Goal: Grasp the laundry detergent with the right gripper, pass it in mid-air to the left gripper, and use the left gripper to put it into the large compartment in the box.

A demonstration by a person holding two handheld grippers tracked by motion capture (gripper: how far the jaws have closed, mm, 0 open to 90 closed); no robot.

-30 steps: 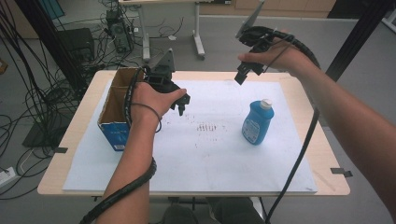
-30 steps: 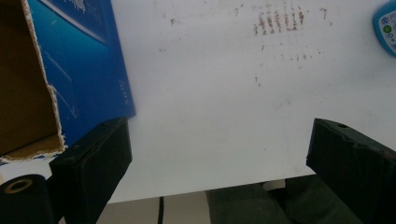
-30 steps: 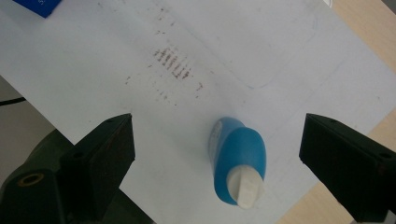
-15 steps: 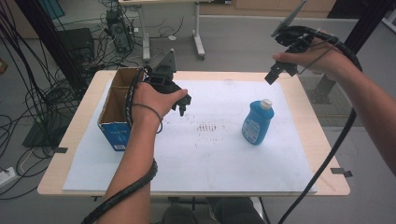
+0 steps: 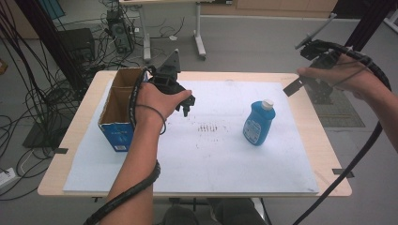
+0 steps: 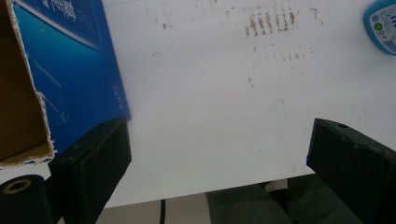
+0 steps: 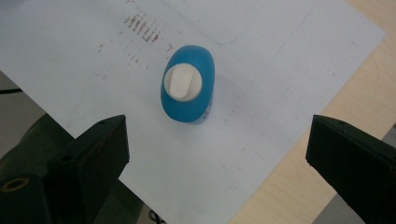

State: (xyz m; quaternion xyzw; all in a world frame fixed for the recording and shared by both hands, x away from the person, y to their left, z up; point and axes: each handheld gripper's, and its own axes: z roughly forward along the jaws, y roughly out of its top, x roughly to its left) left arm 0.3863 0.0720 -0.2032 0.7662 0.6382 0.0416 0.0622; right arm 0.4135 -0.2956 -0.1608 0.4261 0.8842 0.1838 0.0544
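An open cardboard box [image 5: 119, 110] with blue printed sides and a torn brown rim stands near the left edge of the table [image 5: 84, 122], on the white sheet [image 5: 211, 159] that covers most of it. Just right of the box, the left hand [image 5: 152, 101] holds the left gripper [image 5: 184, 102] low over the sheet, forearm reaching in from the near edge, wrist bent so the tool tips downward. In the left gripper view its jaws stand wide apart with nothing between them; the blue box wall is just beside the left jaw, not touching it.

Toward the right half of the sheet, well clear of every edge, stands the blue bottle [image 5: 258, 124]: a flattish, rounded body with a white flip cap and a label on its front, upright. Brown smudges [image 5: 211, 127] mark the sheet between box and bottle.

The right hand [image 5: 349, 77] is raised above the far right corner of the table, beyond the bottle. The right gripper [image 5: 293, 86] has just been opening its jaws; they are spread wide and empty, with the bottle [image 7: 187, 84] seen from above between and beyond them.
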